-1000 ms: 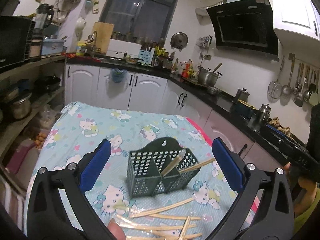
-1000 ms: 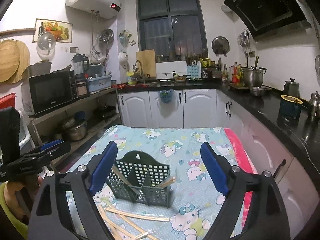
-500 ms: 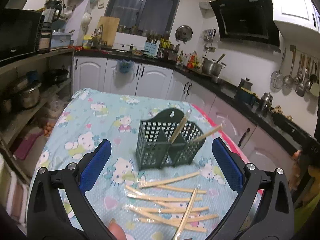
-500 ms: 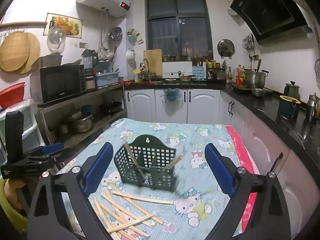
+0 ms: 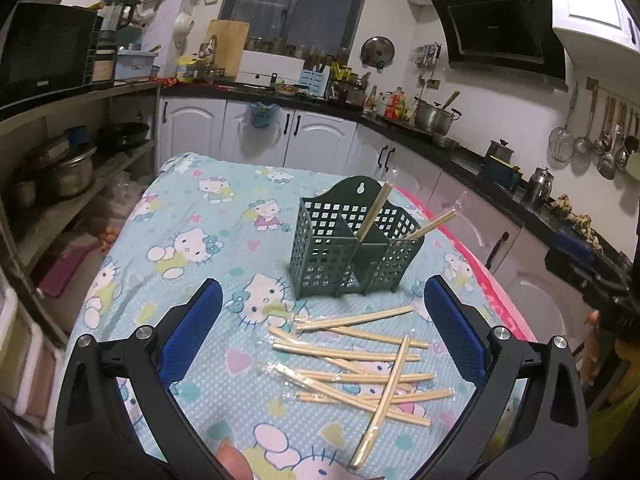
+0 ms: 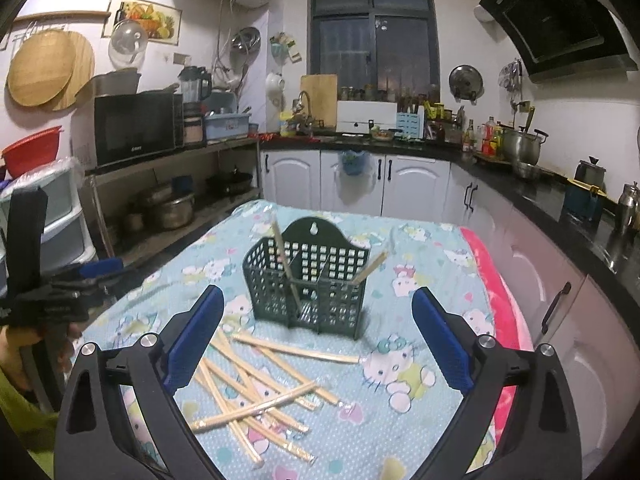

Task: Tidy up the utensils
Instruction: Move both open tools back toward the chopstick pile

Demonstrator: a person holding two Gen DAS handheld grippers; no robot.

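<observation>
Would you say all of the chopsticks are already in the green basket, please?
No: only two stand in the basket, while a pile of chopsticks lies loose on the cloth in front of it.

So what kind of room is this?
A home kitchen, most likely. There is a range hood on the wall, a pot on the black counter, ladles hanging up, and a microwave on a shelf.

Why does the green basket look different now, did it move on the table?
No. The green basket stands by the same kitten print on the tablecloth; only the left gripper has pulled back and up from it.
</observation>
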